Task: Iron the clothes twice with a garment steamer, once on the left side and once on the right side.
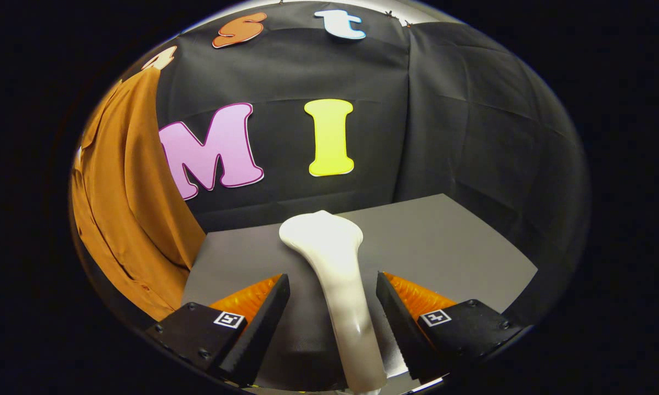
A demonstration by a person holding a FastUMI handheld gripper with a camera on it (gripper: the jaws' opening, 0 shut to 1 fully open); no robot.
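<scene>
Tool (333, 296) spread, fingers either side of the steamer (335, 274) handle, not touching. Steamer lay lengthwise along the fingers on the worktop (444, 241). Brown garment (126, 208) hung left of frame.

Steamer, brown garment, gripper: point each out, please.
Steamer (329, 241): gripper view, on its wide head.
Brown garment (132, 219): gripper view, mid-cloth.
Gripper (334, 296): gripper view, midway between open fingertips, straddling the handle.

Staged recording booth, walls draped in black cloth (472, 109), bare grey table (444, 241) set against them, orange-brown garment (126, 203) hung at one side, marker-tagged claw (333, 307) spread wide in foreground.
</scene>
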